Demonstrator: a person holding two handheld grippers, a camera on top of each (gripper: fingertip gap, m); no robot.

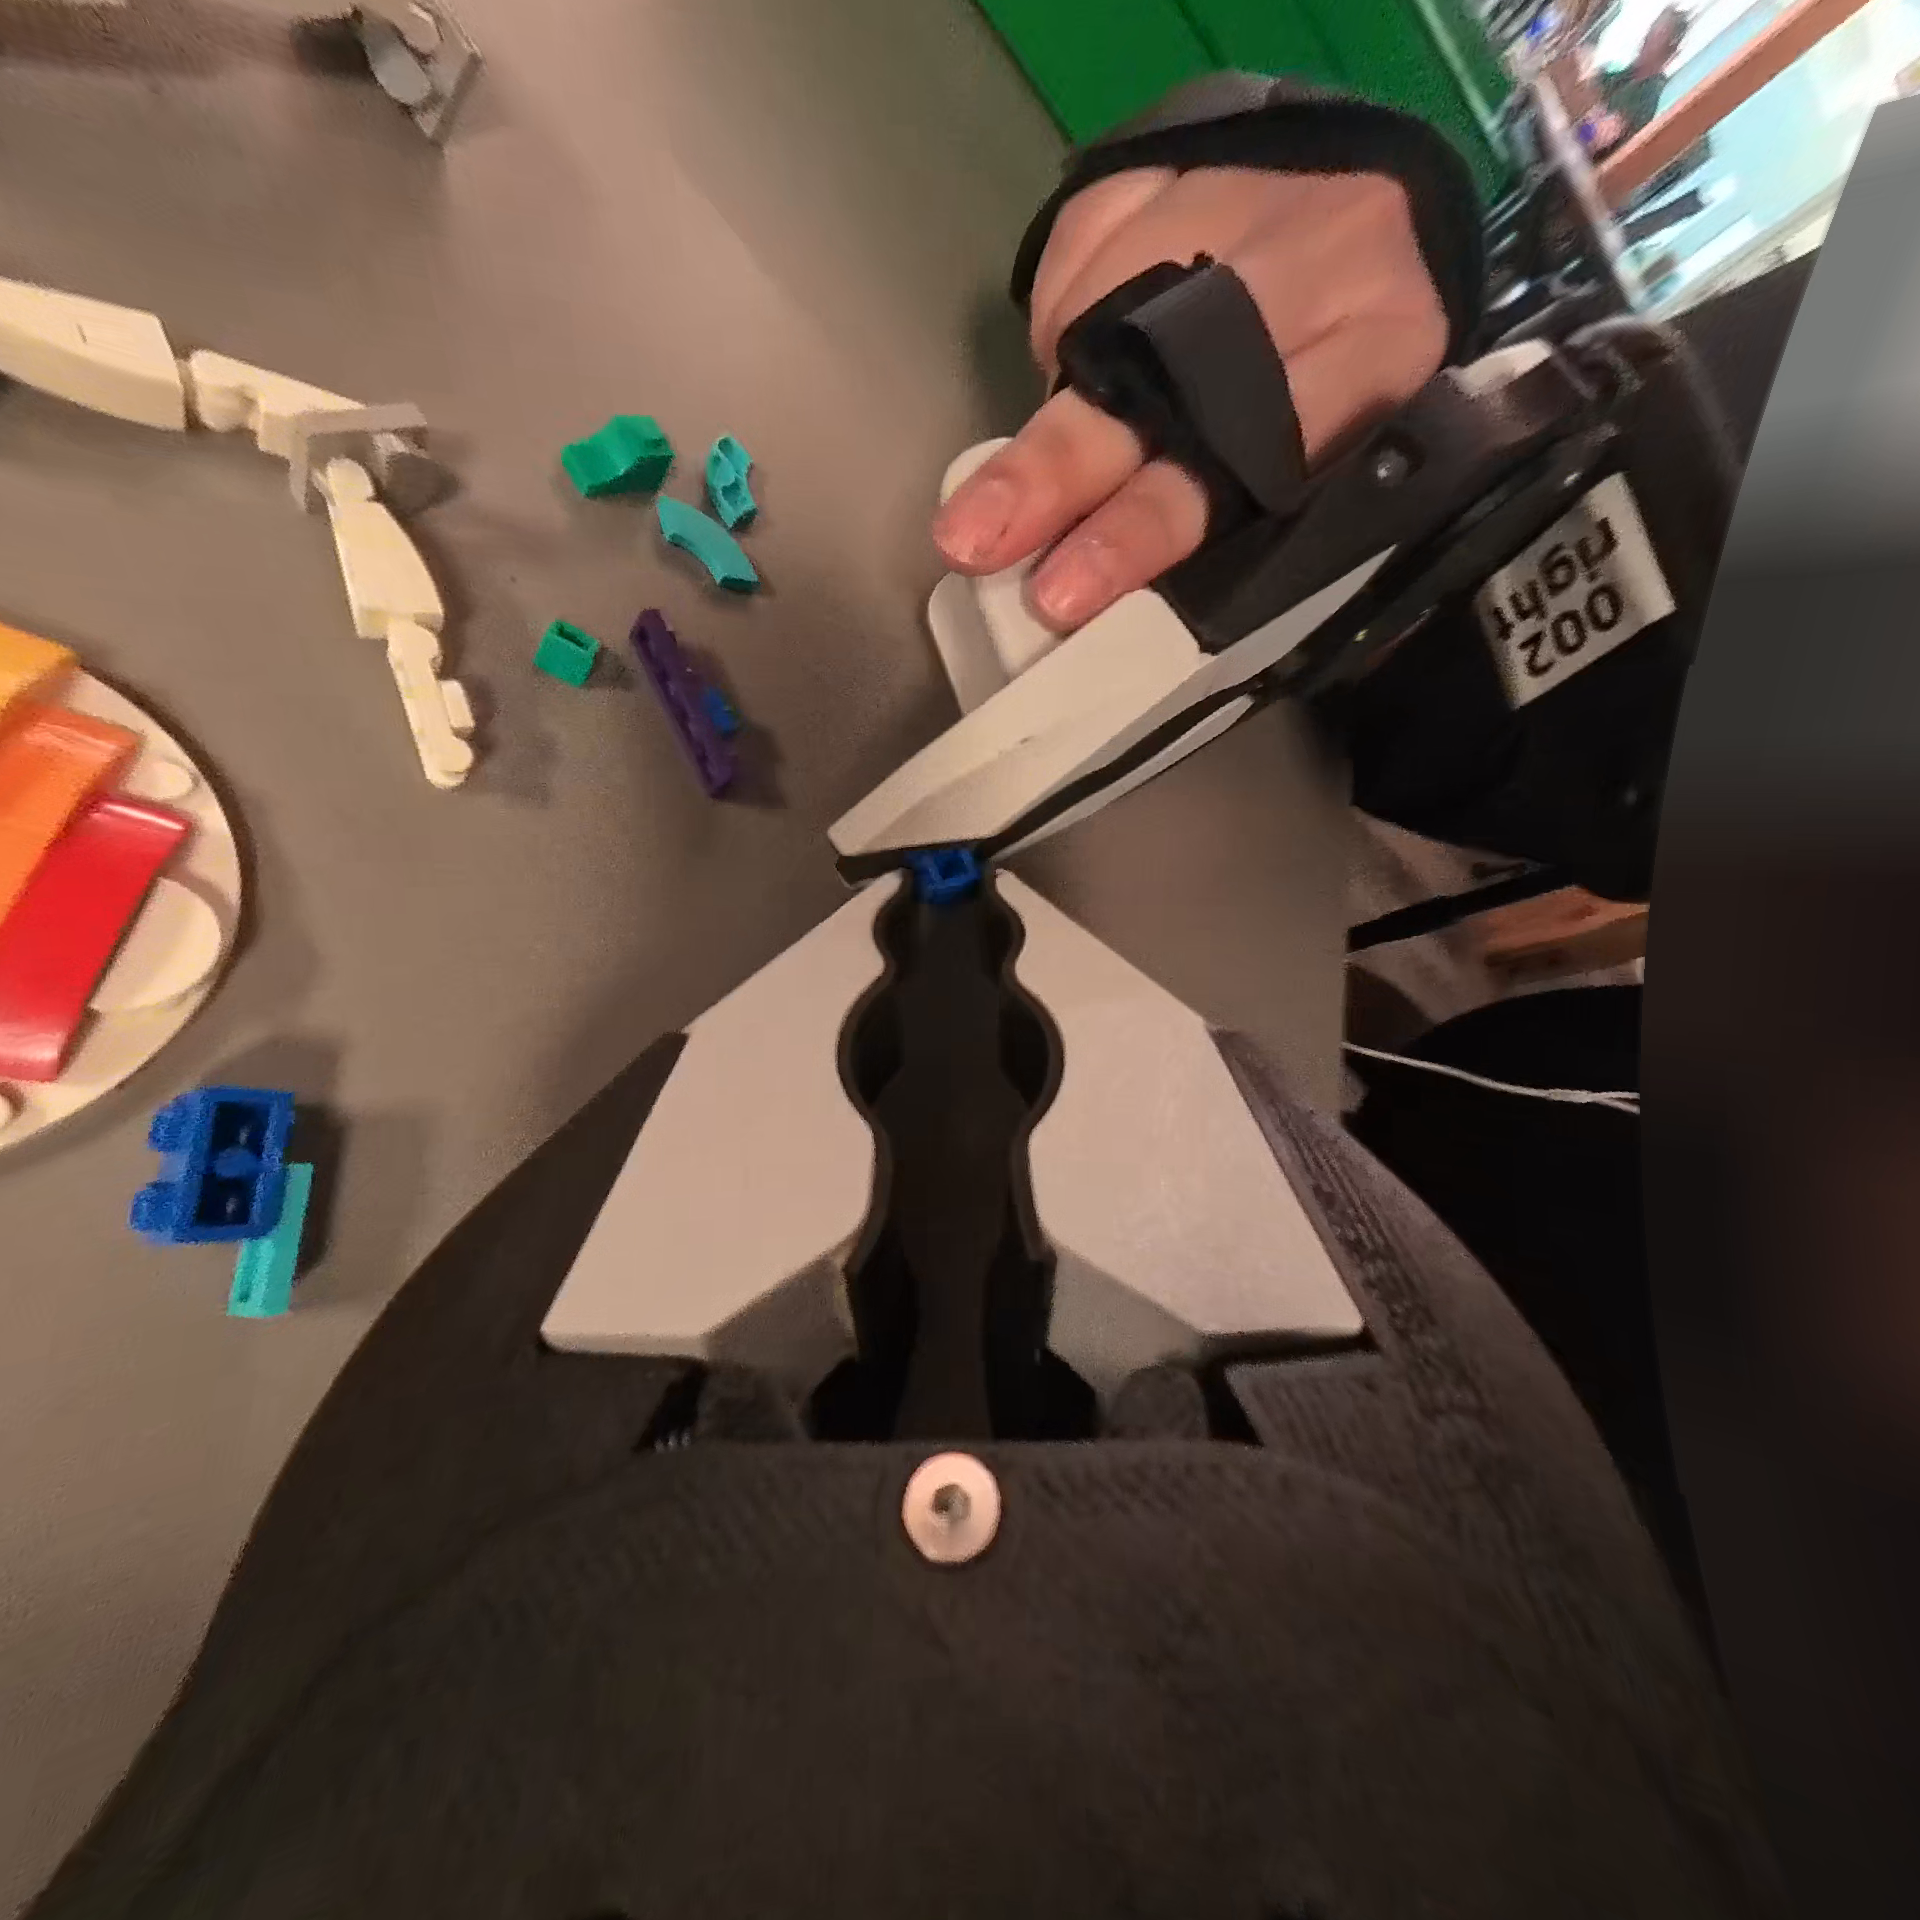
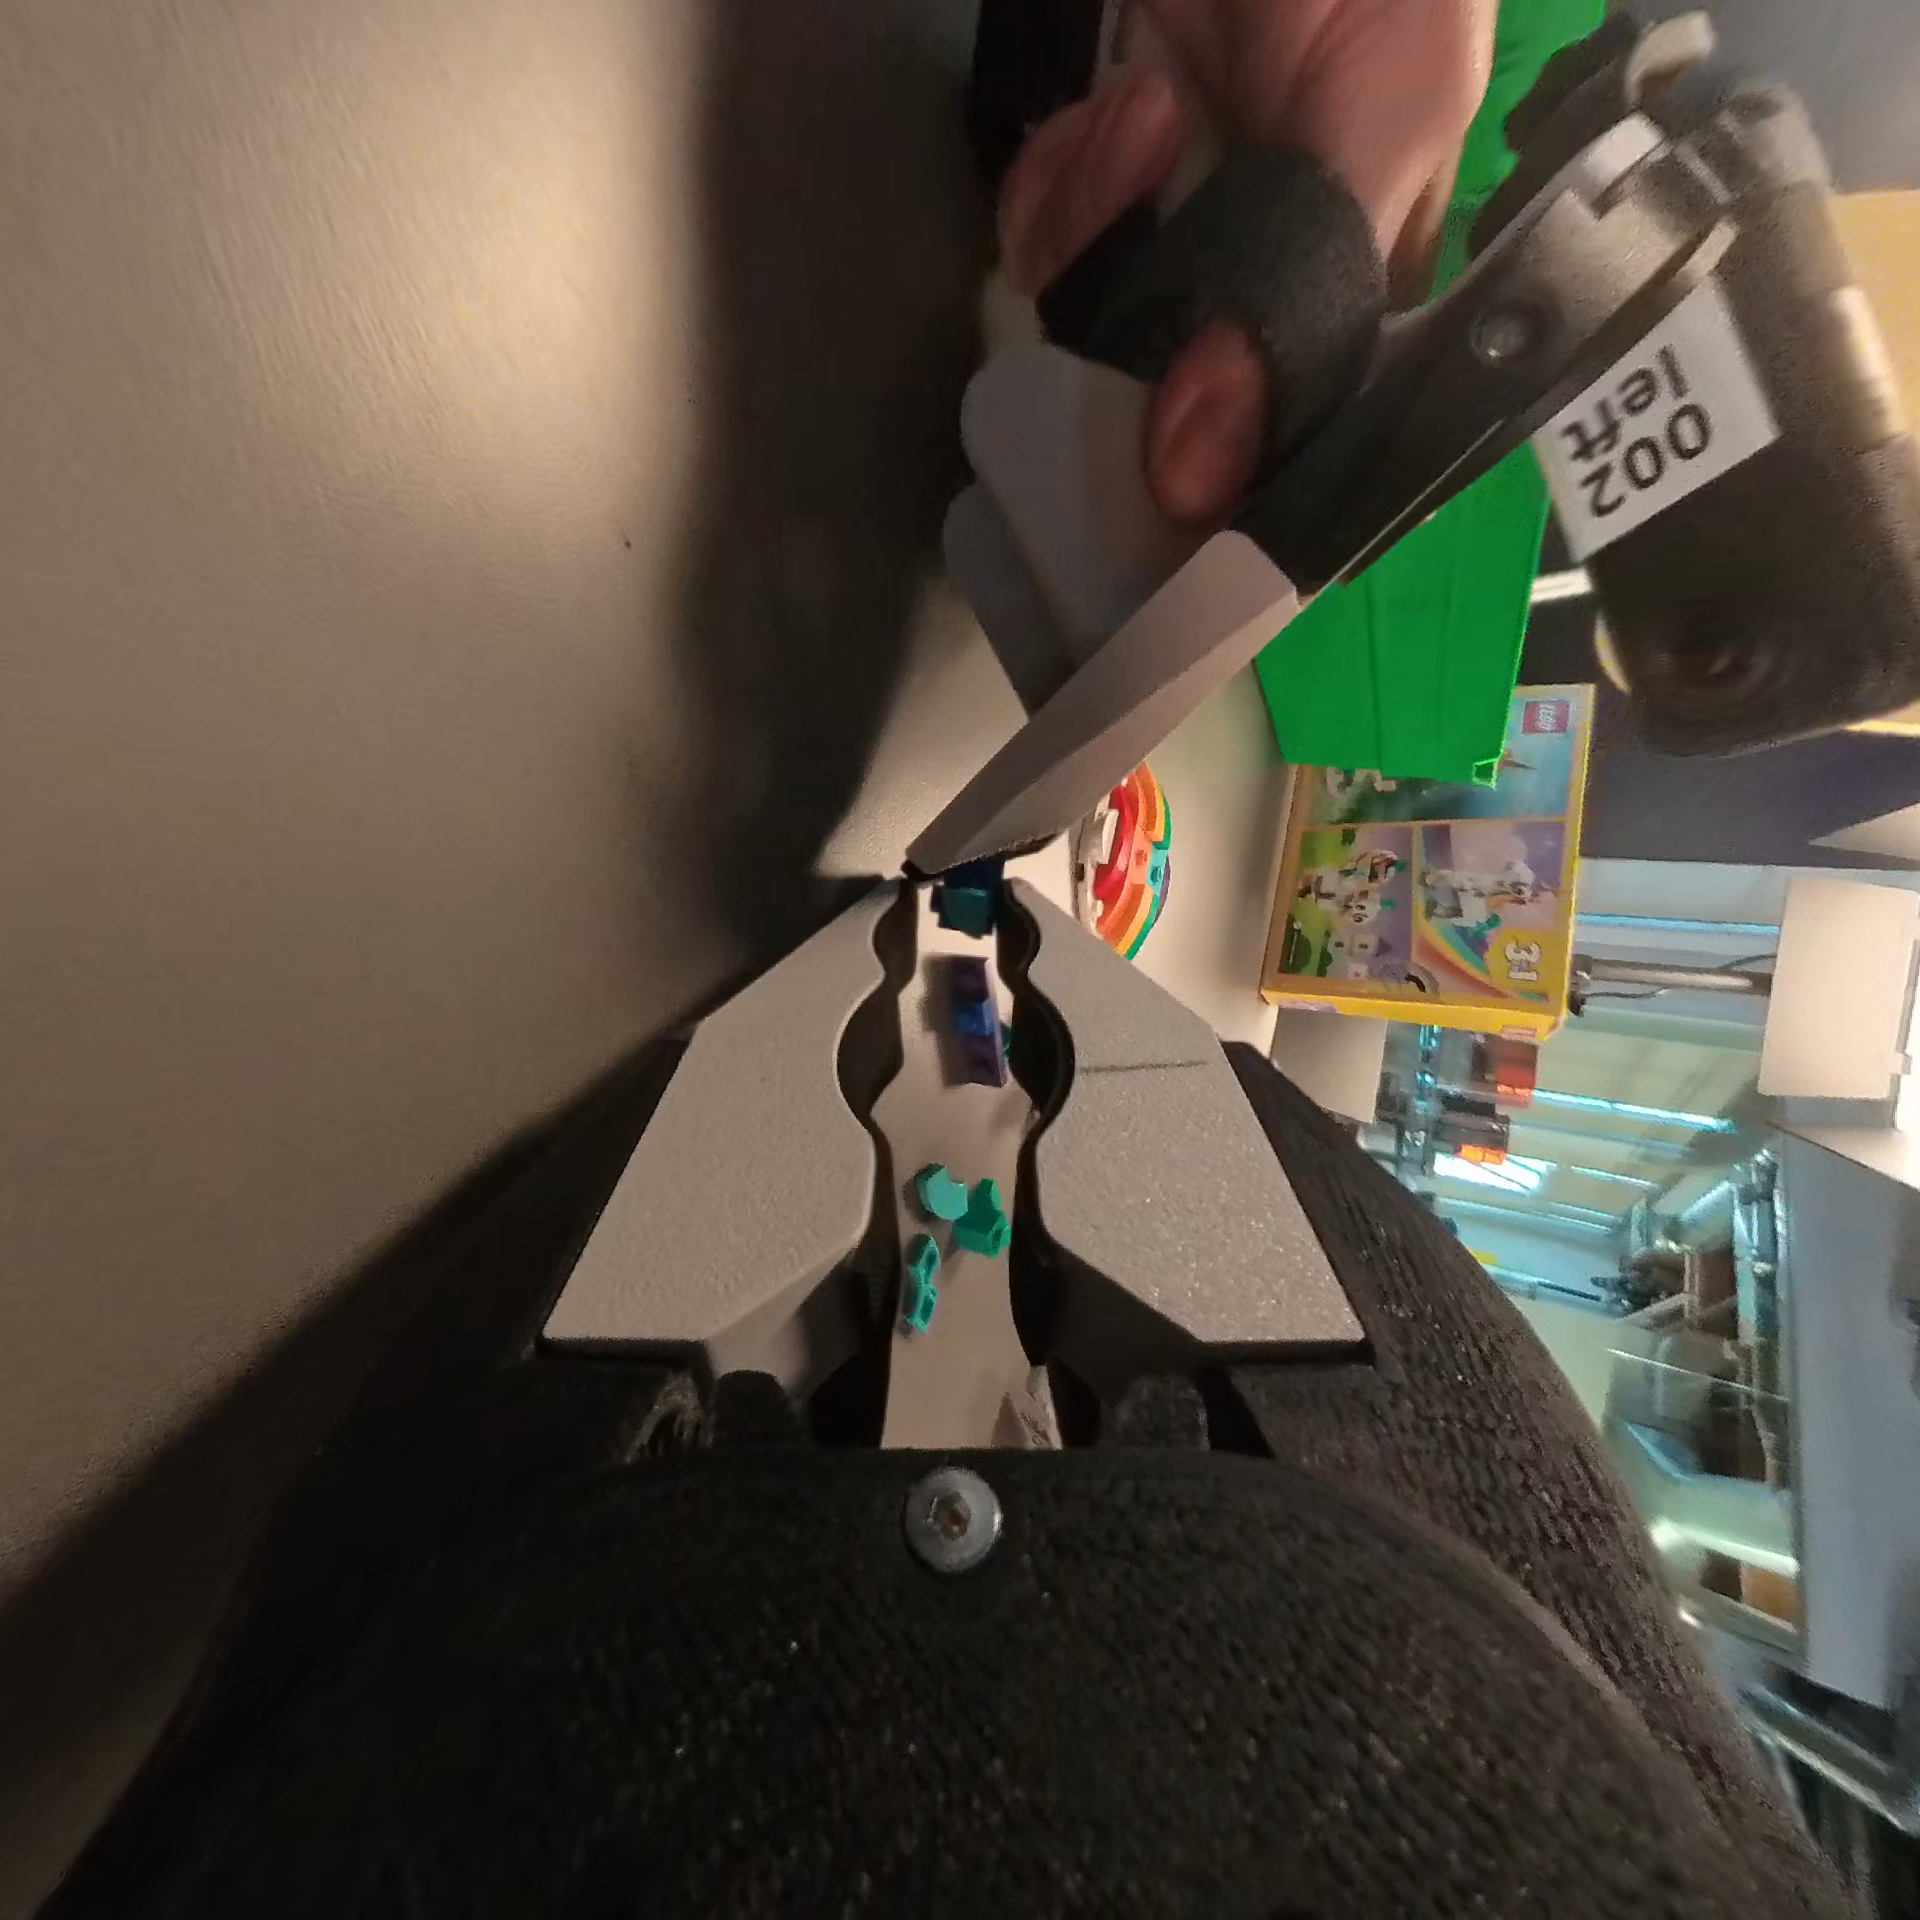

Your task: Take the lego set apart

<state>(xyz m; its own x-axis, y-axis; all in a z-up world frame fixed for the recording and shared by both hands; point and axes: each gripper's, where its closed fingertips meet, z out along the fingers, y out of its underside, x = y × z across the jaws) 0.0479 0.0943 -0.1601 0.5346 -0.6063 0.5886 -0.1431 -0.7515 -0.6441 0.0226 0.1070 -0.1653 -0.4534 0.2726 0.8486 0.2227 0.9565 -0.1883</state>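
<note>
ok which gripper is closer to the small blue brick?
Left. The small blue brick sits pinched between the left gripper fingertips; the right gripper meets it tip-on from the far side, touching or nearly so.

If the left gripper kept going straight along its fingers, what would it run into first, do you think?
Most likely the right gripper: its closed tips meet the left gripper head-on, both pinching the same small blue brick, so there is no free path ahead.

The fingers hide most of the small blue brick.
</note>
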